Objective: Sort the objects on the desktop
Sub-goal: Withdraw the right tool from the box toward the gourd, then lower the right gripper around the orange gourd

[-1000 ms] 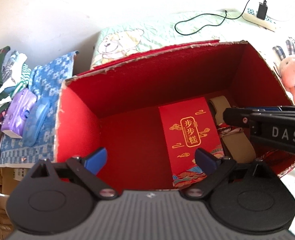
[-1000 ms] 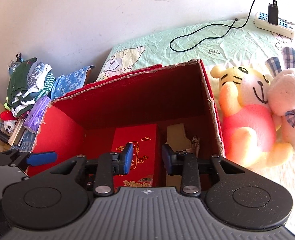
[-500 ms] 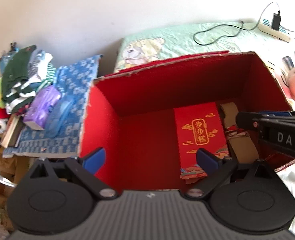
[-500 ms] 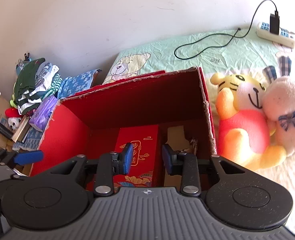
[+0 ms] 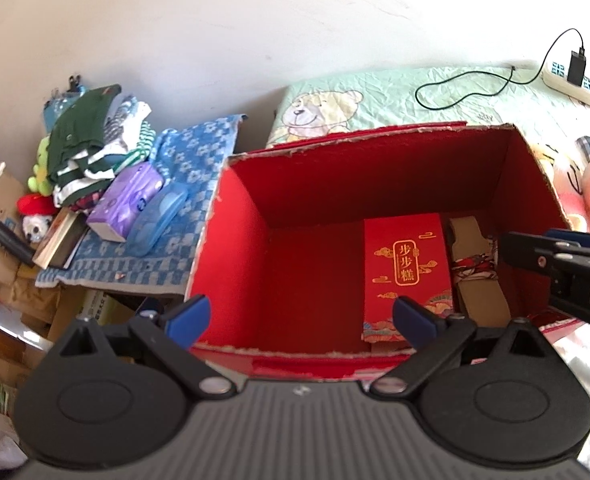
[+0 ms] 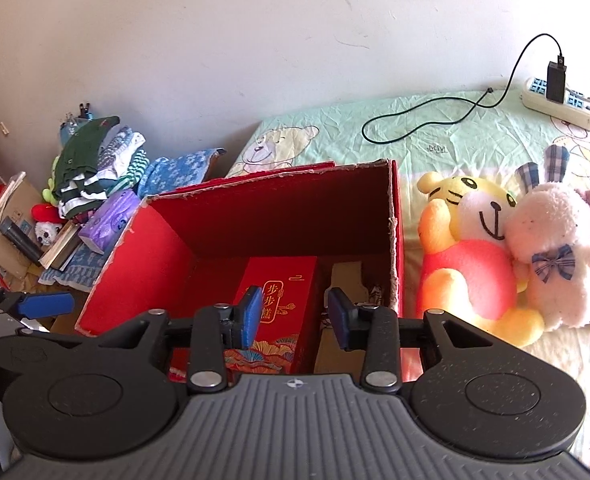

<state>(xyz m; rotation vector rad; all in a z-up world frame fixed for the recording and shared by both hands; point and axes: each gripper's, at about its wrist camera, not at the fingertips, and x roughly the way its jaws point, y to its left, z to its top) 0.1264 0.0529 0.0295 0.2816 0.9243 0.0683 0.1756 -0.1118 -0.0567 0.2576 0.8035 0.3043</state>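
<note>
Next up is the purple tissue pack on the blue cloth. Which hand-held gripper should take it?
Probably left. The left hand-held gripper is wide open and empty beside the red box's left wall, on the purple tissue pack's side. The right hand-held gripper, opening and empty, sits over the box's far side.

Ahead of our right tool we see the bed (image 6: 447,136) carrying the red box (image 6: 143,276), plush toys (image 6: 511,256) to its right, and beyond, a power strip (image 6: 555,106) with black cable (image 6: 423,120).
</note>
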